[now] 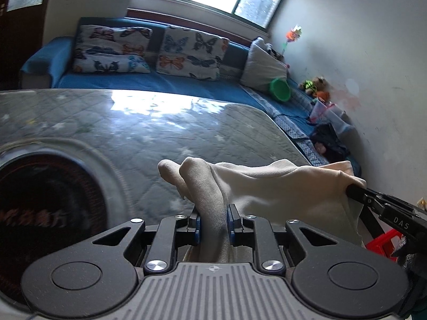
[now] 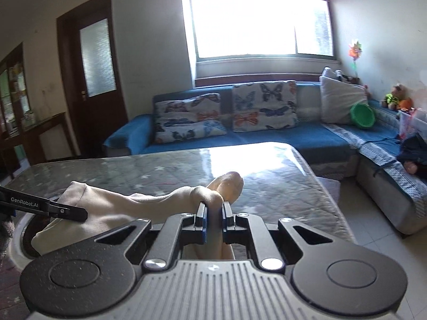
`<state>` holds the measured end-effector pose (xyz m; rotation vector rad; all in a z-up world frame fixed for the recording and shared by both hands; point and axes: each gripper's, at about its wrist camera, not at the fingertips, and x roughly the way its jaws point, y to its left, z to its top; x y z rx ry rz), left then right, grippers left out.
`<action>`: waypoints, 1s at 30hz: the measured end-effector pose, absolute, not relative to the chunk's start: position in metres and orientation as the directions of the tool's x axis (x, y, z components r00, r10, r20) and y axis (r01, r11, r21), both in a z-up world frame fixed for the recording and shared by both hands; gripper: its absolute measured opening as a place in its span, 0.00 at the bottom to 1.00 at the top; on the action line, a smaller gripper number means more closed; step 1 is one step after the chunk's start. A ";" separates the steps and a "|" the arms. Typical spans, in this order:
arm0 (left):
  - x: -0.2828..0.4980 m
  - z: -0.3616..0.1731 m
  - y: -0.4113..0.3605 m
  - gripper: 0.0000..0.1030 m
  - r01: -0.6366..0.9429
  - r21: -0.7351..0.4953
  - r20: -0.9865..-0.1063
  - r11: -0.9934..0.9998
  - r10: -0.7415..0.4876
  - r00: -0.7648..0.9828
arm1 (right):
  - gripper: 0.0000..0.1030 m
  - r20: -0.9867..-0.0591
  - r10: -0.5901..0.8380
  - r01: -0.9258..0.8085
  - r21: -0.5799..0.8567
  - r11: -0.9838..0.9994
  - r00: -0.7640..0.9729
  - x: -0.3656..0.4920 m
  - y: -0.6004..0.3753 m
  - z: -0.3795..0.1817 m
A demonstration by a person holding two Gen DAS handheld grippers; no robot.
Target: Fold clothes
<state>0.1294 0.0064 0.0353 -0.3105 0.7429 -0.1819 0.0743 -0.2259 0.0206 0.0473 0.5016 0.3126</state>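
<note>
Pinched in the left gripper [image 1: 213,222] and the right gripper [image 2: 213,220], both clamped on bunched edges, a cream garment [image 1: 267,186] hangs slack between them above the quilted worktop [image 1: 160,133]; draw the grippers apart, I'd say, so the soft, wrinkled cloth lies flat

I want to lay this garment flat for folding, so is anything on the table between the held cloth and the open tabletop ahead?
Nothing visible. Both the left gripper and the right gripper are shut on the cream garment, and the quilted tabletop ahead lies bare. Only a dark round basin sits off to the left.
</note>
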 end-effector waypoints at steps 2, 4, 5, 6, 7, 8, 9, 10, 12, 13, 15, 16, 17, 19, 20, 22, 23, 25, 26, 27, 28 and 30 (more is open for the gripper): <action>0.138 0.032 -0.001 0.20 0.058 -0.334 -0.643 0.941 -0.273 0.715 | 0.09 -0.473 0.293 -0.270 0.118 0.956 0.831 0.077 -0.232 0.017; 0.145 0.028 -0.008 0.20 0.063 -0.328 -0.652 0.942 -0.274 0.707 | 0.09 -0.482 0.279 -0.255 0.115 0.960 0.831 0.081 -0.238 0.013; 0.148 0.026 -0.011 0.20 0.065 -0.324 -0.657 0.944 -0.274 0.703 | 0.09 -0.486 0.274 -0.249 0.116 0.961 0.830 0.082 -0.241 0.010; 0.151 0.024 -0.014 0.20 0.066 -0.321 -0.662 0.945 -0.273 0.698 | 0.09 -0.490 0.270 -0.245 0.116 0.963 0.829 0.084 -0.242 0.008; 0.153 0.022 -0.016 0.20 0.066 -0.317 -0.667 0.946 -0.272 0.694 | 0.09 -0.494 0.265 -0.240 0.116 0.964 0.828 0.086 -0.244 0.005; 0.155 0.019 -0.018 0.20 0.066 -0.313 -0.671 0.948 -0.270 0.690 | 0.09 -0.499 0.262 -0.234 0.119 0.965 0.826 0.088 -0.247 0.002; 0.156 0.017 -0.020 0.20 0.065 -0.308 -0.676 0.949 -0.267 0.687 | 0.09 -0.504 0.258 -0.230 0.120 0.966 0.824 0.089 -0.248 -0.002; 0.158 0.015 -0.021 0.20 0.064 -0.305 -0.680 0.950 -0.264 0.684 | 0.09 -0.508 0.255 -0.225 0.120 0.967 0.823 0.091 -0.250 -0.005; 0.160 0.011 -0.021 0.20 0.060 -0.299 -0.688 0.952 -0.259 0.678 | 0.09 -0.515 0.252 -0.220 0.124 0.968 0.819 0.093 -0.251 -0.009; 0.162 0.010 -0.021 0.20 0.058 -0.298 -0.691 0.953 -0.257 0.675 | 0.09 -0.520 0.250 -0.218 0.123 0.968 0.817 0.094 -0.252 -0.011; 0.164 0.007 -0.020 0.20 0.053 -0.295 -0.698 0.954 -0.253 0.670 | 0.09 -0.529 0.245 -0.212 0.123 0.969 0.813 0.099 -0.252 -0.015; 0.165 0.005 -0.020 0.20 0.051 -0.294 -0.700 0.954 -0.252 0.668 | 0.09 -0.532 0.244 -0.210 0.125 0.970 0.811 0.100 -0.253 -0.017; 0.165 0.004 -0.019 0.20 0.050 -0.293 -0.703 0.955 -0.250 0.666 | 0.09 -0.535 0.243 -0.209 0.125 0.970 0.809 0.102 -0.253 -0.019; 0.165 0.002 -0.019 0.21 0.048 -0.289 -0.707 0.956 -0.247 0.663 | 0.09 -0.539 0.241 -0.206 0.125 0.971 0.807 0.104 -0.253 -0.022; 0.166 0.001 -0.019 0.21 0.048 -0.288 -0.709 0.956 -0.247 0.661 | 0.09 -0.542 0.238 -0.203 0.125 0.971 0.806 0.107 -0.254 -0.024; 0.166 -0.001 -0.018 0.21 0.046 -0.287 -0.712 0.957 -0.245 0.658 | 0.09 -0.550 0.233 -0.196 0.125 0.972 0.802 0.110 -0.254 -0.028; 0.166 -0.001 -0.018 0.22 0.044 -0.288 -0.714 0.957 -0.245 0.656 | 0.09 -0.554 0.228 -0.192 0.124 0.974 0.800 0.111 -0.254 -0.030; 0.167 -0.003 -0.017 0.23 0.039 -0.287 -0.718 0.957 -0.242 0.653 | 0.09 -0.563 0.220 -0.181 0.124 0.976 0.796 0.113 -0.255 -0.035; 0.167 -0.004 -0.017 0.24 0.037 -0.285 -0.720 0.958 -0.239 0.651 | 0.09 -0.568 0.215 -0.175 0.125 0.977 0.794 0.114 -0.255 -0.037; 0.167 -0.004 -0.017 0.25 0.035 -0.284 -0.722 0.958 -0.238 0.650 | 0.09 -0.571 0.213 -0.172 0.126 0.977 0.793 0.114 -0.255 -0.038; 0.167 -0.005 -0.017 0.25 0.034 -0.282 -0.724 0.959 -0.236 0.649 | 0.09 -0.576 0.210 -0.168 0.125 0.978 0.790 0.115 -0.256 -0.041; 0.168 -0.006 -0.017 0.27 0.032 -0.279 -0.726 0.960 -0.232 0.647 | 0.09 -0.587 0.202 -0.160 0.124 0.979 0.784 0.116 -0.257 -0.045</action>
